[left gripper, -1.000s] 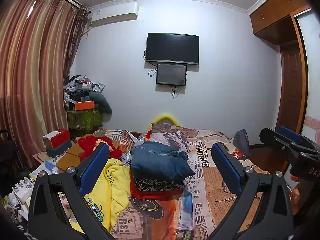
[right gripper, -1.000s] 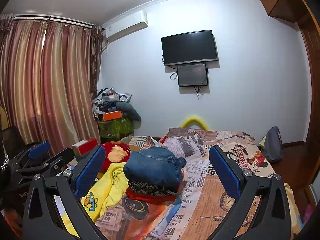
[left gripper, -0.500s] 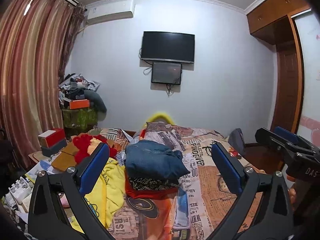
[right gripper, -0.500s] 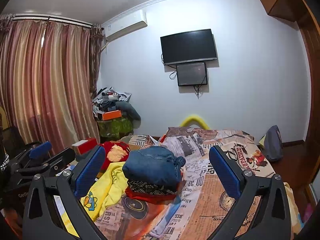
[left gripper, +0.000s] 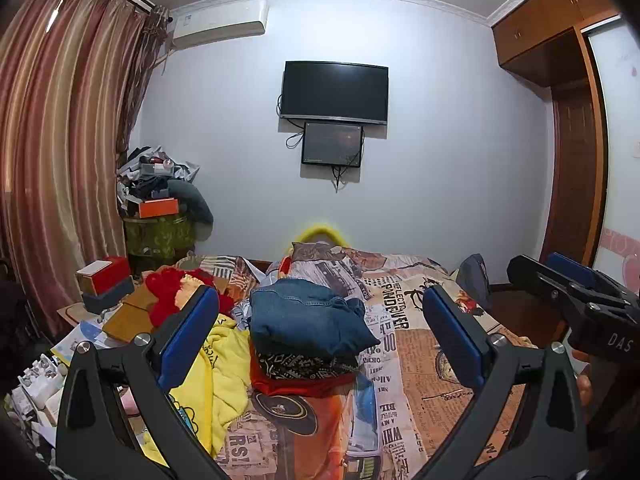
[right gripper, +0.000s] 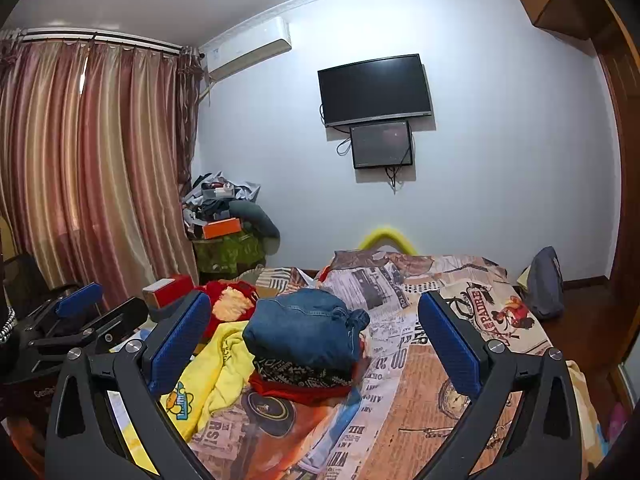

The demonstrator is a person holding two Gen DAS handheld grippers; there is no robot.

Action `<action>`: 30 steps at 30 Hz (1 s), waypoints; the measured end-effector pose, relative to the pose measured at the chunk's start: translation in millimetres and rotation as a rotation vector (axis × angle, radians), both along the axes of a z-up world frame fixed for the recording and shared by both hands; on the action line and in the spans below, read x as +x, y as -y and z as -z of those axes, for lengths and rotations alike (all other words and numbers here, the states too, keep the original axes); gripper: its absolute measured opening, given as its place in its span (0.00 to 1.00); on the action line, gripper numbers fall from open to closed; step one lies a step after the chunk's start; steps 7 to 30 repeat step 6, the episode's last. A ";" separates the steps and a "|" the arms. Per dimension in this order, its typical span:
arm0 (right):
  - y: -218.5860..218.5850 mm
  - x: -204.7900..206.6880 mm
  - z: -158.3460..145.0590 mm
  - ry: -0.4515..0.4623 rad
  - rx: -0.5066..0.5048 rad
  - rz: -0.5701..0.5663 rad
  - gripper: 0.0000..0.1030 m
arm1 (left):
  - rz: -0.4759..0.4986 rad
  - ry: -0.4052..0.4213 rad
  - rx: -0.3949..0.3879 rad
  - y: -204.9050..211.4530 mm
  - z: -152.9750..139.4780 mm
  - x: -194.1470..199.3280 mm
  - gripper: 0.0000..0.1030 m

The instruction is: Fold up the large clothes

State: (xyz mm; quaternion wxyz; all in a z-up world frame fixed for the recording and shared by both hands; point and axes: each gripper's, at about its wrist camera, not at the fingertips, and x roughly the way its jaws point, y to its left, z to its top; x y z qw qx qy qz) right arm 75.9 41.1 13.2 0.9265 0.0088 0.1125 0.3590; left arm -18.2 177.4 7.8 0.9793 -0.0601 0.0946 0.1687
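We held both tools up in the air over the bed (left gripper: 432,360). Our left gripper (left gripper: 320,336) had its two blue pads spread wide, and nothing was between them. Our right gripper (right gripper: 316,336) was spread wide too, with nothing in it. From the left camera we could see the right gripper off at the right edge, and from the right camera the left gripper showed at the left edge.

The clothes sat in a small stack (left gripper: 308,344) on the bed, just ahead of us. On top was a folded blue jeans bundle (left gripper: 308,316). Under it was a black cloth with white patterns (left gripper: 304,364), and at the bottom a red cloth (left gripper: 300,386). Neither gripper touched the stack.

Just beside the stack, on its left, lay a yellow garment (left gripper: 220,372), all loose and rumpled, with a cartoon picture on it. Behind that was something red and fluffy (left gripper: 172,292).

The bed cover had newspaper pictures all over it. On the far wall hung a dark TV (left gripper: 334,92) with a smaller screen (left gripper: 332,144) right under it. Striped curtains (left gripper: 60,152) hung on the left. A messy pile (left gripper: 160,192) stood in the corner by the curtains.
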 end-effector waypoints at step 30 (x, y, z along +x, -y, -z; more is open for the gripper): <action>0.4 0.2 0.3 -0.001 0.002 0.000 1.00 | 0.001 -0.002 0.001 -1.6 0.4 -0.6 0.99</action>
